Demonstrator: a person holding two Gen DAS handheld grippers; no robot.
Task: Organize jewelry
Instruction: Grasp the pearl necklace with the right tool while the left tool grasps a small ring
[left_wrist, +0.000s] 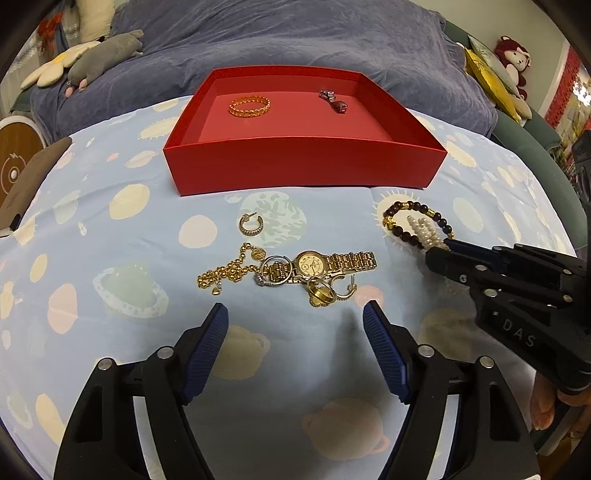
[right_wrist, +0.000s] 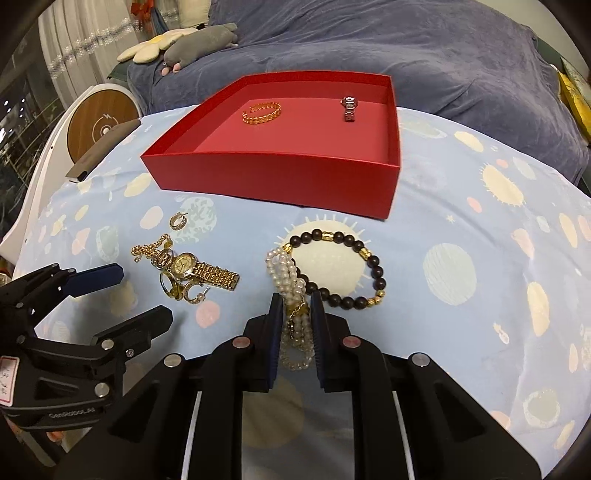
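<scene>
Planet-print bedsheet (right_wrist: 480, 229) carries a red box (right_wrist: 280, 173) (gold bangle (right_wrist: 261, 112) inside), the right hand-held gripper (right_wrist: 295, 306) pinching a pearl bracelet (right_wrist: 286, 273) while the left hand-held gripper (left_wrist: 295, 317) gapes wide near a gold watch (left_wrist: 314, 264).

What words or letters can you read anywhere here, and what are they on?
"DAS": raised letters on the black body of the right tool, seen from the left wrist view.
Raised lettering on the body of the left tool: too blurred to read.
Handwritten tag on the left tool: unreadable.
Gold watch dial: too small to read.
Round charm on the gold chain: symbol unreadable.
</scene>
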